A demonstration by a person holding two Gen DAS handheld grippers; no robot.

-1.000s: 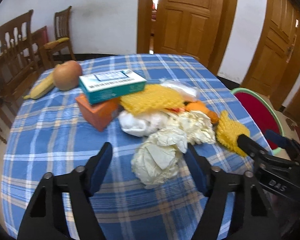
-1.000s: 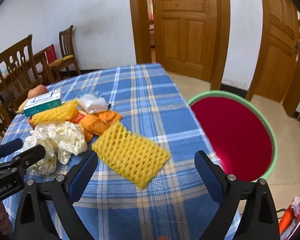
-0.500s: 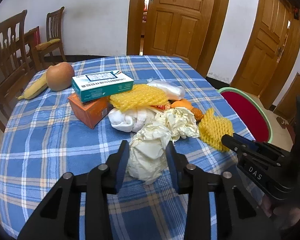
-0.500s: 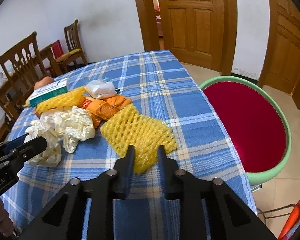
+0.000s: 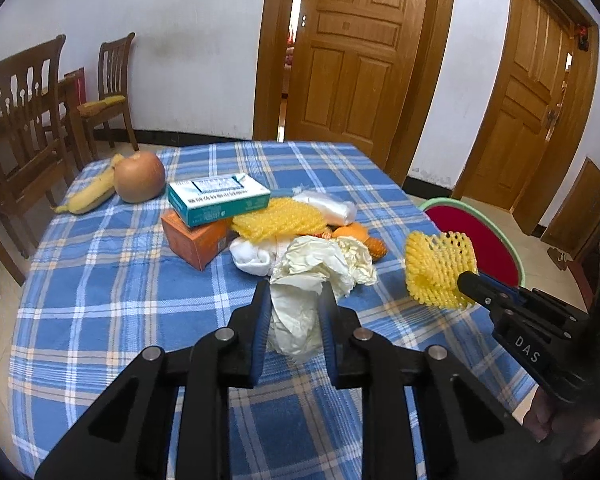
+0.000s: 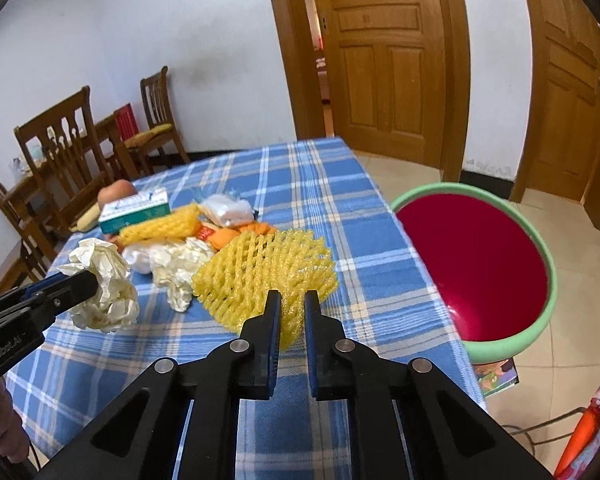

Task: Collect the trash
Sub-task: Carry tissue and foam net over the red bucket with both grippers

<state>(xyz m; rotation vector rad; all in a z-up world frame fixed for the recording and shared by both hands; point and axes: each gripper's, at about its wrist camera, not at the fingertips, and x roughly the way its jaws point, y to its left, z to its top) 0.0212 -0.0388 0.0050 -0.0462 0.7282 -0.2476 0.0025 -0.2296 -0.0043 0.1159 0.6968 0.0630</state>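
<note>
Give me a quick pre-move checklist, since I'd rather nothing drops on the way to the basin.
1. Left tool shut on crumpled paper: ok.
2. Right tool shut on yellow foam net: ok, though only its edge is pinched.
3. Both items lifted off the tablecloth: cannot tell.
4. Red basin open, nothing visible inside: ok.
5. Path from net to basin unobstructed: ok.
6. Remaining trash pile free of the held paper: cannot tell.

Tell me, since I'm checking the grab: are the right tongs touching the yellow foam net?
Touching. The right wrist view shows the right tongs shut on the yellow foam net, its edge pinched between both fingers.
</note>
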